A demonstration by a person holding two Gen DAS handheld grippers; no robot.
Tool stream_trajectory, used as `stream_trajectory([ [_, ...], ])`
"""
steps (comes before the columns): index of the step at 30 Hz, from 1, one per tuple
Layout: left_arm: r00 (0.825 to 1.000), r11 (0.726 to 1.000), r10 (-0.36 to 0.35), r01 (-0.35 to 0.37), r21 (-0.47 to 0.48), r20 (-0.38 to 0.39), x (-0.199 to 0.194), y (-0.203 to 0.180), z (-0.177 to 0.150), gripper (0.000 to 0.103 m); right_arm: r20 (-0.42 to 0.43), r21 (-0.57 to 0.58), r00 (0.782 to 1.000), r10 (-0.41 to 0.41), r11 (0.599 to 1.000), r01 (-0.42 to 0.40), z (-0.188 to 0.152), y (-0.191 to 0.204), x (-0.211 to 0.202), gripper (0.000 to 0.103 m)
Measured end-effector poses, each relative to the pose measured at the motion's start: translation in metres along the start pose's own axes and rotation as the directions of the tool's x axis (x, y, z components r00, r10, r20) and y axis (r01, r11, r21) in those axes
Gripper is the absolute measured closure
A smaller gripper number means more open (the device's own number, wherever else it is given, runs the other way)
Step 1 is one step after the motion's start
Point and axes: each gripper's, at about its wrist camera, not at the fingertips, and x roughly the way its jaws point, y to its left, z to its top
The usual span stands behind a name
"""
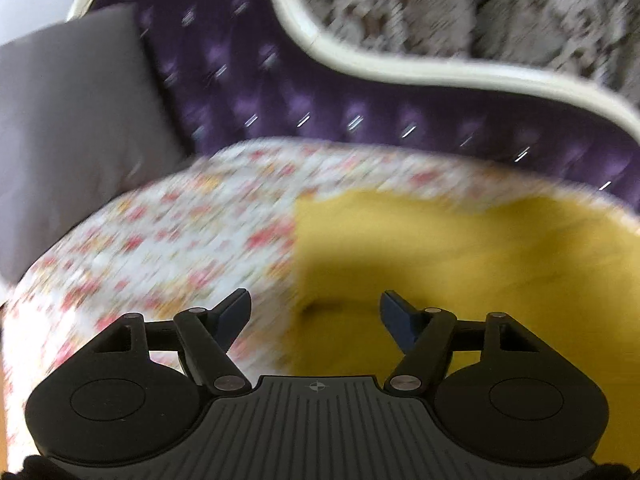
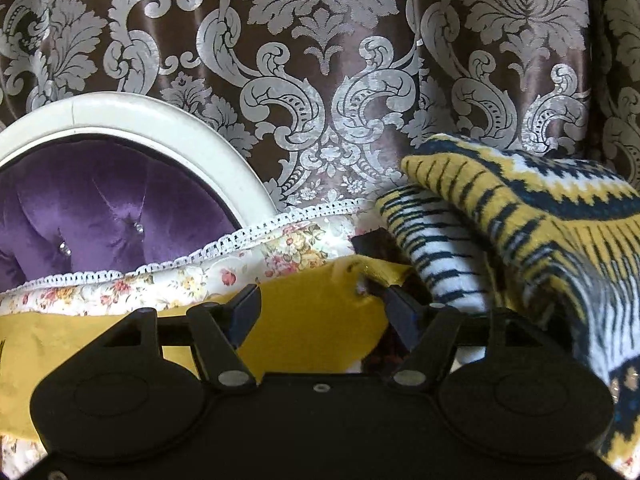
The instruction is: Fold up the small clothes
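Note:
A mustard-yellow garment (image 1: 460,256) lies flat on a floral bedspread (image 1: 168,240). My left gripper (image 1: 316,316) is open, hovering just above the garment's left edge, and holds nothing. This view is motion-blurred. In the right wrist view the same yellow garment (image 2: 316,320) lies low in front, with a small corner of it raised by the right finger. My right gripper (image 2: 320,312) is open, its jaws wide on either side of the cloth, low over it.
A purple tufted headboard with a cream frame (image 1: 360,60) runs behind the bed; it also shows in the right wrist view (image 2: 100,208). A grey pillow (image 1: 72,128) lies at left. A yellow, navy and white patterned blanket (image 2: 532,240) is piled at right. Damask curtain (image 2: 320,60) behind.

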Motion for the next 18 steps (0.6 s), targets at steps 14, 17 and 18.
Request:
stream_trajectory([
  [14,0.955,0.961,-0.264,0.273,0.051,-0.135,0.084,-0.09,0.026,0.033,-0.003,0.016,1.0,0.029,0.999,-0.029,0.017,0.006,-0.004,0.092],
  [17,0.959,0.961,-0.236,0.255,0.11,-0.158,0.096,-0.097,0.014,0.033,0.042,-0.061,0.992,0.12,0.991,-0.117,0.029,0.038,-0.029,0.092],
  [18,0.965,0.958,-0.221,0.242,0.155,-0.142,0.095,-0.101,0.011,0.033,0.055,-0.089,0.986,0.156,0.985,-0.151,0.033,0.051,-0.038,0.092],
])
